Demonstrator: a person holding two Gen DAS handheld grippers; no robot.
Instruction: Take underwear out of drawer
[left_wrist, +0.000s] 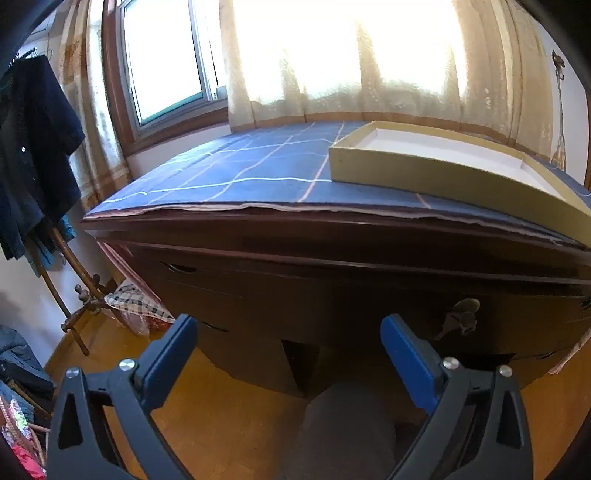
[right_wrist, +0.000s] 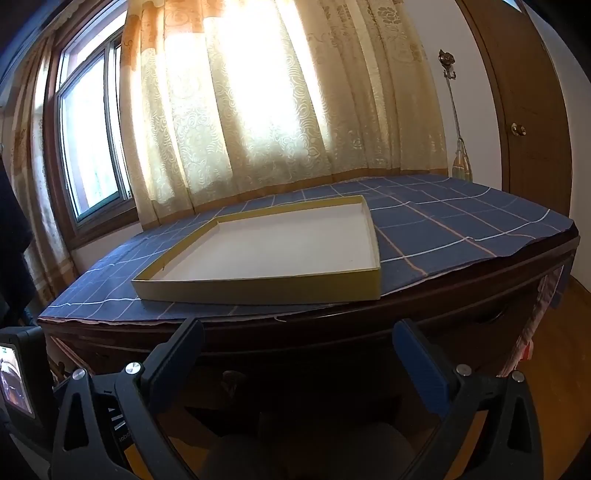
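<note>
While both jaws gape, the right hand-held gripper (right_wrist: 295, 354) faces the dresser's front edge (right_wrist: 332, 321).

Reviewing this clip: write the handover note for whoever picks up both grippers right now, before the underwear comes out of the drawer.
Left gripper: open, empty, in front of the dark wooden dresser.
Right gripper: open wide, empty, level with the dresser's top edge.
Things: the drawers look shut; a metal pull shows on the front just right of the left gripper. No underwear in view. A shallow empty box tray sits on the blue checked cloth on top.
Done: nothing yet.
Left: pull a drawer open, find the underwear, lift it out; the tray looks like the likely place to set it.
</note>
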